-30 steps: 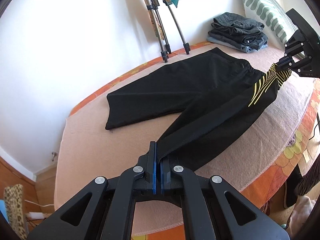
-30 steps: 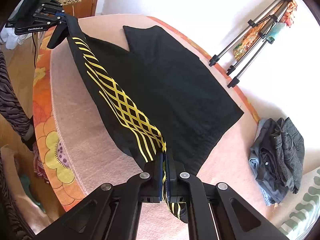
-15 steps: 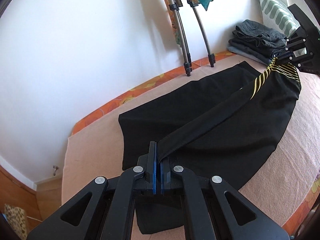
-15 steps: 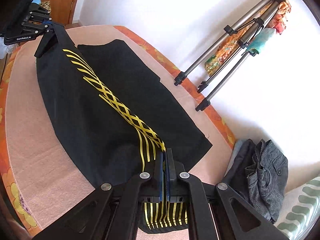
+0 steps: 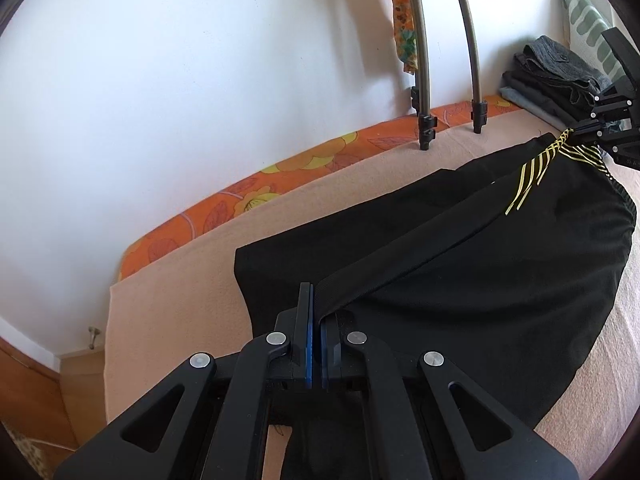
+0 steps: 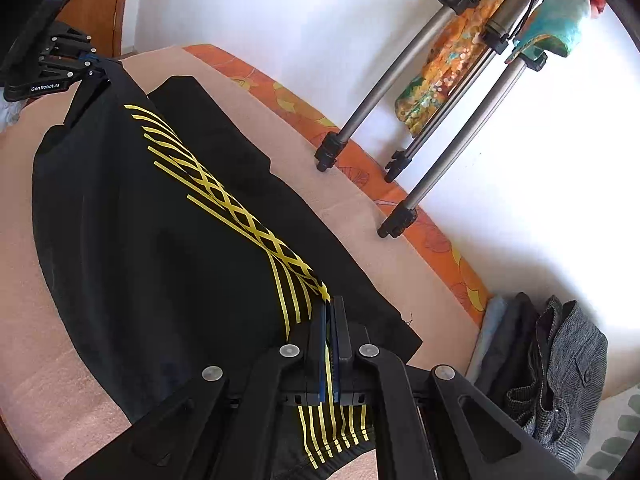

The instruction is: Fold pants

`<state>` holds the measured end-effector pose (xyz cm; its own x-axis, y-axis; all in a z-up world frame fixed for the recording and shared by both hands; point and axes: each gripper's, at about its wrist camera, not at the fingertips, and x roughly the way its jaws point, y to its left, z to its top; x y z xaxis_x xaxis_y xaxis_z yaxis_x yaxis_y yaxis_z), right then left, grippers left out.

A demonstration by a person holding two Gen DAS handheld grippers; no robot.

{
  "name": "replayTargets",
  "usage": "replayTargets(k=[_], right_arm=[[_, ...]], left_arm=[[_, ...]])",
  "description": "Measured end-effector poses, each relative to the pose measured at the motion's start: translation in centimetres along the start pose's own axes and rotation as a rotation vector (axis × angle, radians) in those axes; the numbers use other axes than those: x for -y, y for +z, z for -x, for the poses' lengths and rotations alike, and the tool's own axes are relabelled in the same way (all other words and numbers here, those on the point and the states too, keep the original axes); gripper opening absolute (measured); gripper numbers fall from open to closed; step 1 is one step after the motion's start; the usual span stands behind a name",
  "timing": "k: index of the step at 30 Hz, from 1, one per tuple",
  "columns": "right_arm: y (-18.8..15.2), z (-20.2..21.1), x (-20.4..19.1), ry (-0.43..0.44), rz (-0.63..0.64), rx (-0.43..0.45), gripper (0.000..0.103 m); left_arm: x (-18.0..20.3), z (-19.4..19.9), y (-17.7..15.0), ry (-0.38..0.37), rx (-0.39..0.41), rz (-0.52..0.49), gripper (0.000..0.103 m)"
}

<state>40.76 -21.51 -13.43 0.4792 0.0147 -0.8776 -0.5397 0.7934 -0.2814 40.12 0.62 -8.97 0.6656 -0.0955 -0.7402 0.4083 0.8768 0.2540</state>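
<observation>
Black pants [image 5: 460, 272] with a yellow stripe pattern [image 6: 240, 208] lie on a pink blanket-covered bed [image 5: 180, 280]. My left gripper [image 5: 316, 316] is shut on the hem end of the near leg and holds it lifted over the far leg. My right gripper [image 6: 331, 312] is shut on the striped waistband end. The near leg hangs taut between both grippers, draped over the other leg. The right gripper shows at the far right of the left wrist view [image 5: 600, 136]; the left gripper shows at the top left of the right wrist view [image 6: 76, 68].
A tripod [image 6: 400, 152] stands against the white wall at the bed's far edge. A stack of folded dark clothes [image 6: 552, 360] and a striped pillow [image 5: 588, 28] sit at the head end. An orange flowered sheet [image 5: 280, 176] borders the blanket.
Both grippers carried the near leg away from the bed's front edge toward the wall, so it now lies over the far leg. Both stayed shut on the pants.
</observation>
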Motion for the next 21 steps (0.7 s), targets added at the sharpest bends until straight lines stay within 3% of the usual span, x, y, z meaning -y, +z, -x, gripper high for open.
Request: replayTargets(k=[11,16,18,21], right_arm=[[1.7,-6.9,3.2,0.017,-0.047,-0.097,0.000],[1.4,-8.8,3.0,0.018,-0.037,-0.126,0.000],[1.4,-9.3,3.0,0.022,-0.031,-0.131,0.000],[1.4,-9.8,3.1,0.028,-0.035,-0.140,0.000]], left_arm=[[0.4,-6.1,2.6,0.044,-0.064,-0.043,0.002],[-0.8,-7.8,2.8,0.100,-0.077,-0.039,0.007],[-2.1,-8.1,2.7,0.133,-0.089,-0.017,0.019],[-4.5,-7.7,2.0,0.168,-0.091,0.038,0.020]])
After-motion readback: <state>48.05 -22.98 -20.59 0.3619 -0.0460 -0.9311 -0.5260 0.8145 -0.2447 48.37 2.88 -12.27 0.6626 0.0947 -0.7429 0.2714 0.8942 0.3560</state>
